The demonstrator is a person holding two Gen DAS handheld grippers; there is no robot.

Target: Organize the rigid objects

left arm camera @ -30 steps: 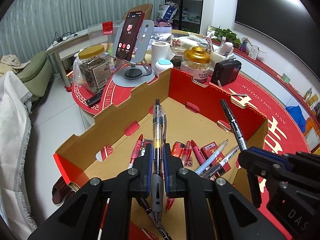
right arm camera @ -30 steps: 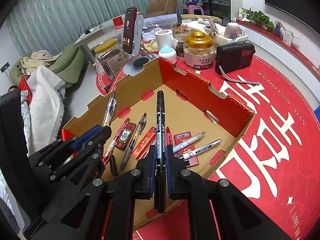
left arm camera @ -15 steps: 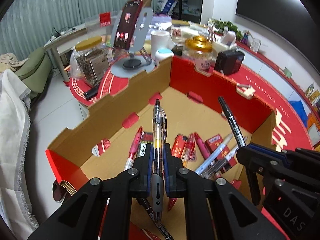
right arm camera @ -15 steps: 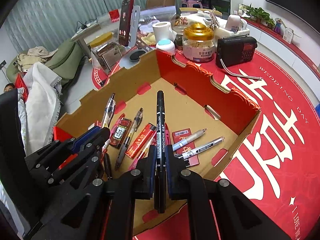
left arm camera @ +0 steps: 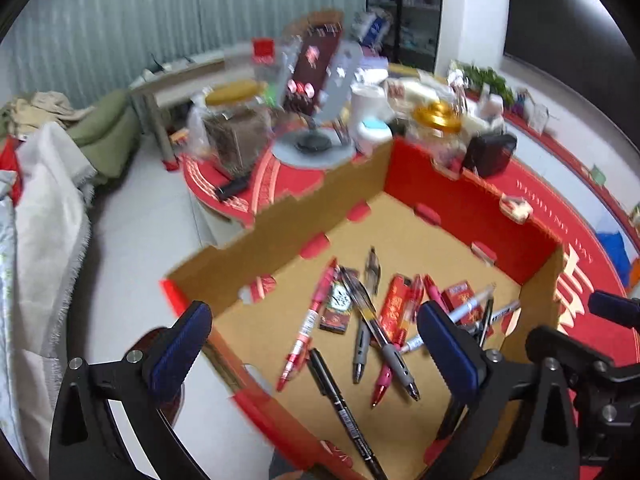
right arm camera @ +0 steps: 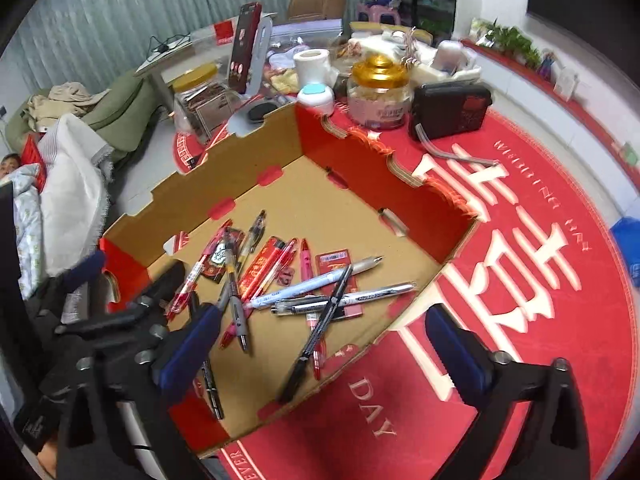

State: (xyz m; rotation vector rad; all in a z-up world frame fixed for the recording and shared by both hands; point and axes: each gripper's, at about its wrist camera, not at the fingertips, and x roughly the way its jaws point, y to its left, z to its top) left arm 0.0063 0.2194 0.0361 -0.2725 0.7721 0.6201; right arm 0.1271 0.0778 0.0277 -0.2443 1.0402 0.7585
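Observation:
A red and brown cardboard box (right arm camera: pixel 420 204) sits on the red round table and holds several pens and small red packets. A clear gel pen with a grey grip (left arm camera: pixel 376 324) lies across the pile, and it also shows in the right wrist view (right arm camera: pixel 234 300). A black marker (right arm camera: pixel 320 324) lies slanted over the white pens (right arm camera: pixel 316 286). Another black marker (left arm camera: pixel 344 412) lies near the box's front wall. My left gripper (left arm camera: pixel 316 348) is open and empty above the box's near left. My right gripper (right arm camera: pixel 320 350) is open and empty above the box's front edge.
Behind the box stand a phone on a grey stand (right arm camera: pixel 246 48), a gold-lidded jar (right arm camera: pixel 378 92), a black radio (right arm camera: pixel 450 110), a paper roll (right arm camera: pixel 312 64) and a jar of dark goods (right arm camera: pixel 204 96). The table edge drops to the floor at left. White cloth (right arm camera: pixel 72 184) lies beyond.
Both grippers have opened. The clear gel pen has dropped from the left gripper and the black marker from the right; both now lie in the box. Both grippers have pulled back.

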